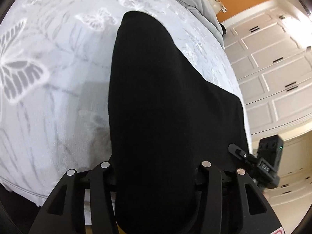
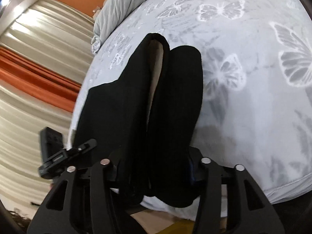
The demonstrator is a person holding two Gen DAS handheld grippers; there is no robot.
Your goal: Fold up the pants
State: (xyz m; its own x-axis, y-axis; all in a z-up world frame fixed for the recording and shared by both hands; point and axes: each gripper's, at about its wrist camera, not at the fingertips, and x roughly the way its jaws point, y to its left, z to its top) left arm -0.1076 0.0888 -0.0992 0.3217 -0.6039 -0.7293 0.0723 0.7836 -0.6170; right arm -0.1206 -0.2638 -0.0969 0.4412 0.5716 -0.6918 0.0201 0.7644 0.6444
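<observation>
- On the bed, black pants (image 1: 165, 97) lay lengthwise over a pale blanket (image 1: 58, 68) printed with butterflies.
- Left wrist view: pants ran from between the left gripper (image 1: 156, 175) fingers up toward the far side of the bed; near end hung over the bed edge, covering the gap between the fingers.
- Left gripper jaws stood partly apart with cloth between them; pads hidden by the cloth, so whether they pinched it could not be told.
- Right wrist view: two legs lay side by side, touching along most of their length, a light lining (image 2: 156, 68) showing at the far leg end.
- Right gripper (image 2: 156, 175) jaws also partly apart, black cloth filling the space between them; contact with the pads could not be told.
- Each view caught the other gripper at the pants' edge: right one at (image 1: 259, 163), left one at (image 2: 66, 152).
- Grey pillow (image 2: 120, 5) sat at the far end of the bed.
- White panelled wardrobe doors (image 1: 273, 68) stood beside the bed in the left view; cream and orange curtains (image 2: 39, 68) in the right view.
</observation>
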